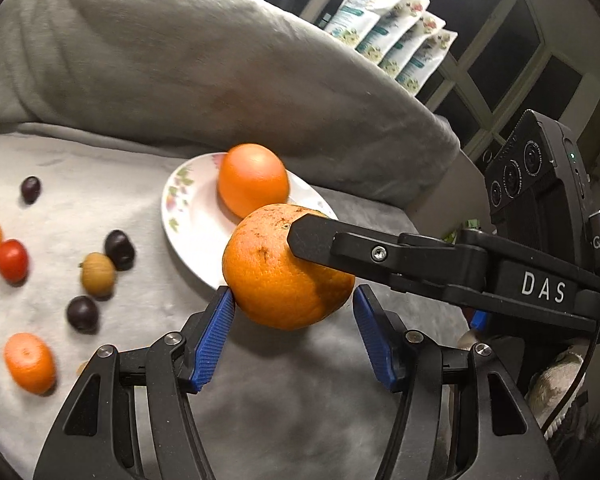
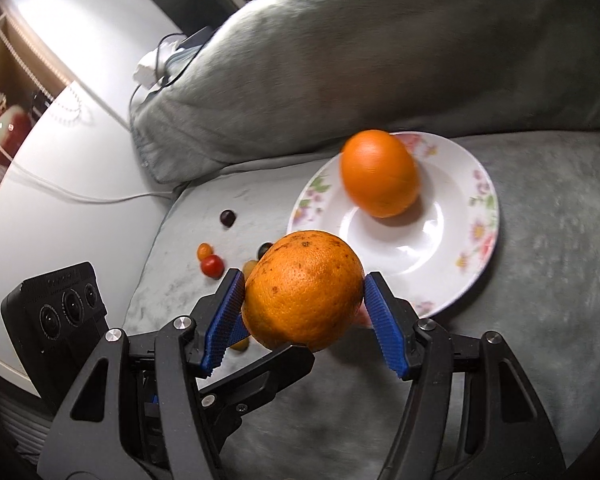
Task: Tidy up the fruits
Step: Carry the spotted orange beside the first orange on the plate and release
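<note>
Both grippers, left gripper (image 1: 294, 306) and right gripper (image 2: 304, 294), clench one speckled orange (image 2: 303, 290); lower it level onto the plate (image 2: 452, 264), near the smooth orange (image 2: 378, 174).

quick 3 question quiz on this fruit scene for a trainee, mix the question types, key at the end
1. True or false: the plate is empty.
2. What is the right gripper clamping? A tomato, B spotted orange, C plum.
3. Fill in: the small fruits lie on a grey ___.

Key: 1 false, a smooth orange sits on it. 2 B. 3 cloth.
</note>
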A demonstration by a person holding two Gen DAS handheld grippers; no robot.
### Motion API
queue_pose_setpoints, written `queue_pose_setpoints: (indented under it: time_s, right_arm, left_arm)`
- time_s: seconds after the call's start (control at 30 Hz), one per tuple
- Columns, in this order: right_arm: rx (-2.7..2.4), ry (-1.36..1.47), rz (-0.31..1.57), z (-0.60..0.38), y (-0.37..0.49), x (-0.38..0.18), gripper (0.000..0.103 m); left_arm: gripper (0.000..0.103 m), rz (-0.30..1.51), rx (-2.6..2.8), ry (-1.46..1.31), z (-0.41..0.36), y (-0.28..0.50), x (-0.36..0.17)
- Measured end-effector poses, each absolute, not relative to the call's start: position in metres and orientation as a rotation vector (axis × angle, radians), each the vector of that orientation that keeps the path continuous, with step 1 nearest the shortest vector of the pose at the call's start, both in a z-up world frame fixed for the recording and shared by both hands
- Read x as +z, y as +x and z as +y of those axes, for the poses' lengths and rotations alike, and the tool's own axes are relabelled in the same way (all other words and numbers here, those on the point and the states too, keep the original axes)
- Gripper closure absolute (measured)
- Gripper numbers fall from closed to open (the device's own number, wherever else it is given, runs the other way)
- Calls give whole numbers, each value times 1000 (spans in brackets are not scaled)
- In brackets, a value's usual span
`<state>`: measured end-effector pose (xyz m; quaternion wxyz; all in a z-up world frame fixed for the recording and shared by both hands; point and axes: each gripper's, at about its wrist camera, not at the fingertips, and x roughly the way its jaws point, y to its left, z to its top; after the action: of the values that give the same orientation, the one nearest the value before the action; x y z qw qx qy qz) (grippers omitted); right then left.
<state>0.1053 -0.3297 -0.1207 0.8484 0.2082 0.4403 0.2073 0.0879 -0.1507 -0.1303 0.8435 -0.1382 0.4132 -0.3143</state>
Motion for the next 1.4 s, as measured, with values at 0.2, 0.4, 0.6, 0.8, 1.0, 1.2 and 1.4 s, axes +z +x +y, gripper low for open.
queue_pose_setpoints:
  time_s: [0.2,0.4,0.6,0.8,1.0,1.2,1.4]
  right_arm:
    - [427,463,928,-346,108,-126,38]
    - [426,478,931,-351,111,-128,38]
    - [411,478,911,-357,113,-126,38]
    - [377,435,833,-361,108,-105,38]
    - [353,411,789,-360,102,-94,38]
    - [354,397,784,-356,99,-94,38]
    - [353,358,771,-341,97,-91,38]
  left_arm:
    - [44,883,-665,-275,-161,90,-132]
    - [45,895,-666,-268,-166,91,-134]
    - [45,875,-671,-259,-166,89,-131]
    - [45,833,-659,-250,-156,85,-119]
    - [46,820,-634,-261,-142,84,-116]
    - [45,795,-605,-261,-132,84,-111]
    - [45,754,-567,-262,-116,82,-107]
